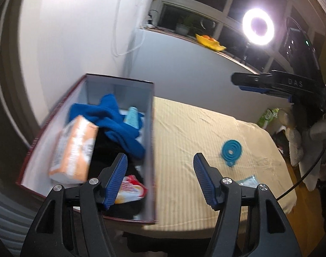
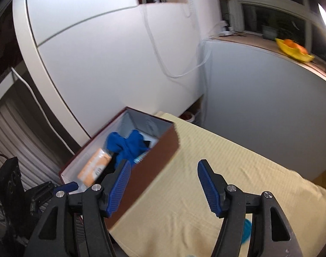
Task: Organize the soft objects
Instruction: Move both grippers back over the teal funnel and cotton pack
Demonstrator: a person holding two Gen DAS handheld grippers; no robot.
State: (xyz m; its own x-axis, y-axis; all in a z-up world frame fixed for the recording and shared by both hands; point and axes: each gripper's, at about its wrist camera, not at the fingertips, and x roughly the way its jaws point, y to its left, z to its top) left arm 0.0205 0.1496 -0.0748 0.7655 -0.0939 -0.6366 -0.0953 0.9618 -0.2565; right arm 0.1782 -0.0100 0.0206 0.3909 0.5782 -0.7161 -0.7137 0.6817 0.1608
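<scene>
A dark red box (image 1: 151,150) with a white inside stands at the left edge of the yellow-covered table (image 1: 195,128). In it lie a blue cloth (image 1: 113,120), an orange-and-white tissue pack (image 1: 74,150), a light blue item (image 1: 133,116), a dark cloth and a red-and-white packet (image 1: 132,189). My left gripper (image 1: 160,160) is open and empty above the box's right wall. My right gripper (image 2: 164,168) is open and empty over the table beside the box (image 2: 154,162). The cloth (image 2: 128,145) and pack (image 2: 94,167) show in the right wrist view too.
A teal collapsible funnel (image 1: 231,150) lies on the table, and a light blue packet (image 1: 247,181) sits near the front edge. The right gripper's arm (image 1: 276,83) reaches in from the right. White walls stand behind; a ring light (image 1: 258,26) shines at the window.
</scene>
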